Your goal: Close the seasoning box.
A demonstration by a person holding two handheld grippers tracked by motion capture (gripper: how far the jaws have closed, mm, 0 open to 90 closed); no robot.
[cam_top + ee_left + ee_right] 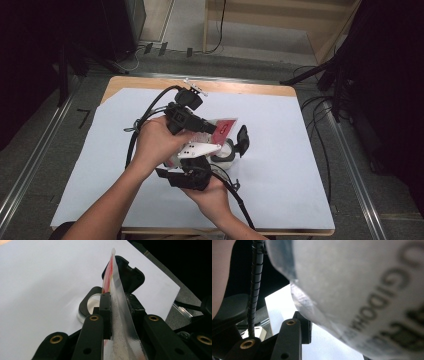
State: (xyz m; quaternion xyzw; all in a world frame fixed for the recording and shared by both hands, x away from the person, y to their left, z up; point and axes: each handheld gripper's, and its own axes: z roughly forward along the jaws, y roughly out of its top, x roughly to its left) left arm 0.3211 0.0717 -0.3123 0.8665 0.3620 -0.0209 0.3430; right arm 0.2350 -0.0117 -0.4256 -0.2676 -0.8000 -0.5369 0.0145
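I've got the pouch [117, 322] pinched upright in my left gripper [116, 312] mid-bench, fingers clamped on its clear seal, so it can tip into the white cup [226, 154]. Right gripper's [192, 175] fingers hug something grey, printed.

Only readable text: dark blurred capitals on the translucent white container [367, 290] close up in the right gripper view, running sideways, looks like "GIDOH…", rest cut off or too blurred. Red-and-white pouch [223, 128] has print, illegible. Nothing else legible.
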